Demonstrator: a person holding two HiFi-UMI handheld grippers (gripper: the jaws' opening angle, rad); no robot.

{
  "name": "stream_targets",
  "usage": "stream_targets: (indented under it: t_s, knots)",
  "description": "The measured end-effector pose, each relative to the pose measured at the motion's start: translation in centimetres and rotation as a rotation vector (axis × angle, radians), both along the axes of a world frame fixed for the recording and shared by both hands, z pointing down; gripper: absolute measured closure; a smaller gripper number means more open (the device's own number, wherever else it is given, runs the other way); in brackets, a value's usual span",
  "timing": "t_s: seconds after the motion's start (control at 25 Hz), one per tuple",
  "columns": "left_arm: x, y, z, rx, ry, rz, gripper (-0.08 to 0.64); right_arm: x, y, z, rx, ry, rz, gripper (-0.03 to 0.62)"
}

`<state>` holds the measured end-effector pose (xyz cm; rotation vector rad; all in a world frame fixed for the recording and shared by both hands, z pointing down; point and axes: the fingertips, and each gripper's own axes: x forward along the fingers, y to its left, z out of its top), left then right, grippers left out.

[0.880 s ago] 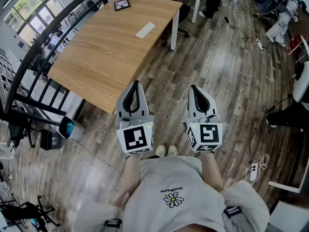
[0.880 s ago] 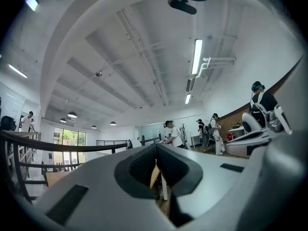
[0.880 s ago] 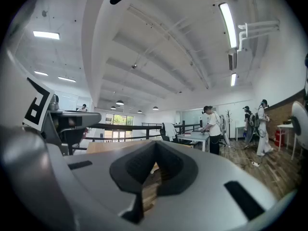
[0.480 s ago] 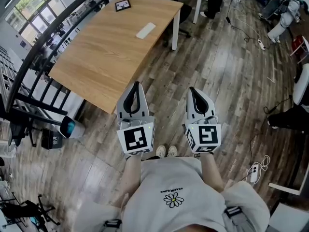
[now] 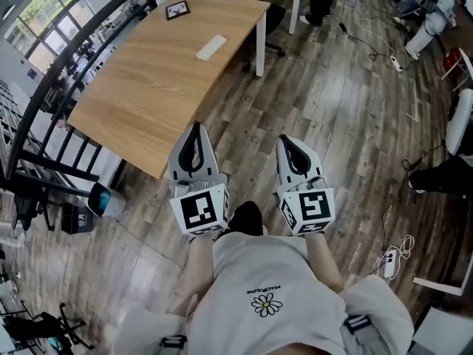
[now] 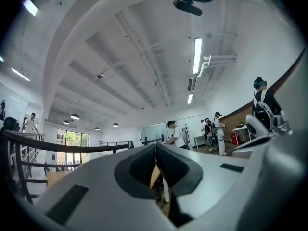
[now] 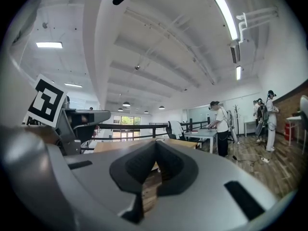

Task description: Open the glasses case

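**Not yet at the case: both jaws shut, worktop ahead**

The pale, oblong thing I take for the glasses case (image 5: 211, 47) lies flat towards the far end of the wooden worktop (image 5: 140, 95), close to its right-hand edge. It looks closed, though it is too small from here to make out a seam or hinge. A dark, framed square (image 5: 177, 9) sits at the far corner, well apart from the case.

I stand on the wooden floor (image 5: 340, 102) off the worktop's near corner. My left hand-held gripper (image 5: 194, 127) has its jaws pressed together with nothing between them; past them I see only the worktop's edge and a leg. My right hand-held gripper (image 5: 285, 140) is likewise closed and empty, and points level across the room. Neither is near the case.

I judge the task barely begun: this is the approach, with no contact yet. Next I would need to close in on the far end and part both jaws. One would pin the case's lower half against the worktop while the other catches the lid's lip. A smooth, light case may skid or lift if pried single-handed.
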<state>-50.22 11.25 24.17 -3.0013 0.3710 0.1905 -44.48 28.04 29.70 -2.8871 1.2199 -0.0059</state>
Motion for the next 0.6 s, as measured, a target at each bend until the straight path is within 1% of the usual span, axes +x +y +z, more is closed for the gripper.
stream_targets:
  t_s: [0.16,0.32,0.48,0.6]
  knots:
    - [1.8,-0.2,0.3,-0.006,0.002,-0.006,0.541,1.4,0.3,0.1,0.017,-0.009,-0.017,0.588]
    - [5.2,-0.9,0.7,-0.014,0.024,-0.007,0.541,3.8,-0.1,0.5,-0.004,0.01,-0.028,0.588]
    - [9.7,-2.4,1.9,-0.029,0.02,-0.004,0.541,7.0,-1.5,1.3,-0.036,0.026,-0.039,0.588]
    - [14.0,-3.9,2.5,-0.028,0.023,-0.003,0.541,11.1,-2.7,1.6,-0.048,0.037,-0.034,0.588]
